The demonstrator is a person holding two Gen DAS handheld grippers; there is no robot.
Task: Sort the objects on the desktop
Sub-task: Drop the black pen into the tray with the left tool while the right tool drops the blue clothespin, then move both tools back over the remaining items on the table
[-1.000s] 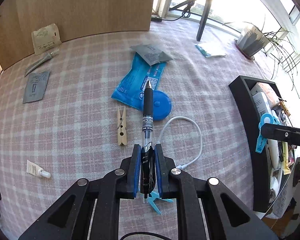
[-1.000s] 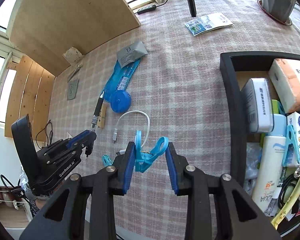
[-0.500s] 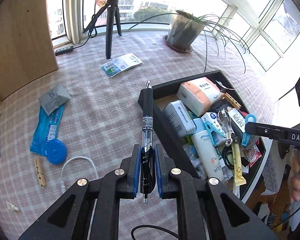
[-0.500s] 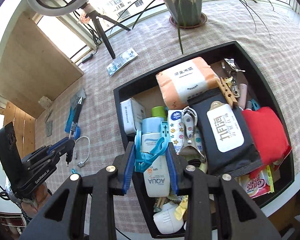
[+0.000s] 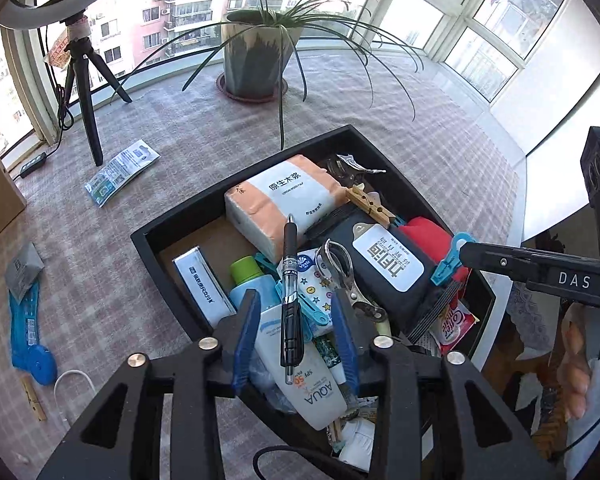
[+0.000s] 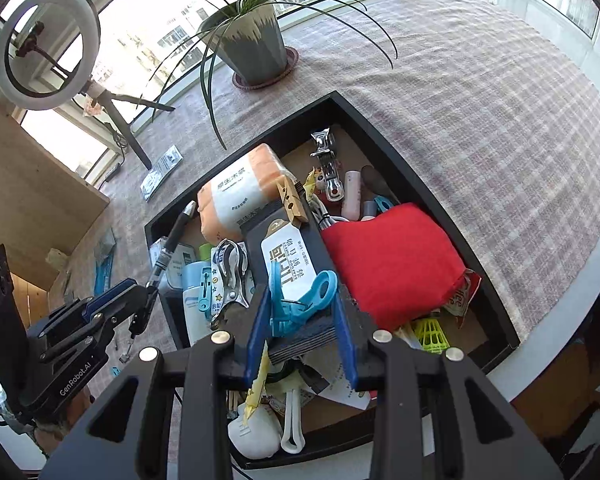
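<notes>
I am dropping both items into the tray [image 5: 172, 264]: my left gripper [image 5: 296, 316] is spread, pen [image 5: 291, 296] falling; my right gripper [image 6: 302, 312] is released, clip [image 6: 300, 300] loose. Next, I judge, withdrawing both.

Both wrist views overlook the black tray [image 5: 172, 236] closely.

Tray [image 5: 168, 220] sits on surface [image 5: 440, 128]. Plant pot [image 5: 256, 60] behind tray, tripod [image 5: 86, 92] and leaflet [image 5: 120, 172] behind-left of it. In tray: tissue pack [image 5: 284, 200] at back, pen [image 5: 290, 300] probably over the lotion bottle [image 5: 304, 368] at front, contact unclear.
</notes>
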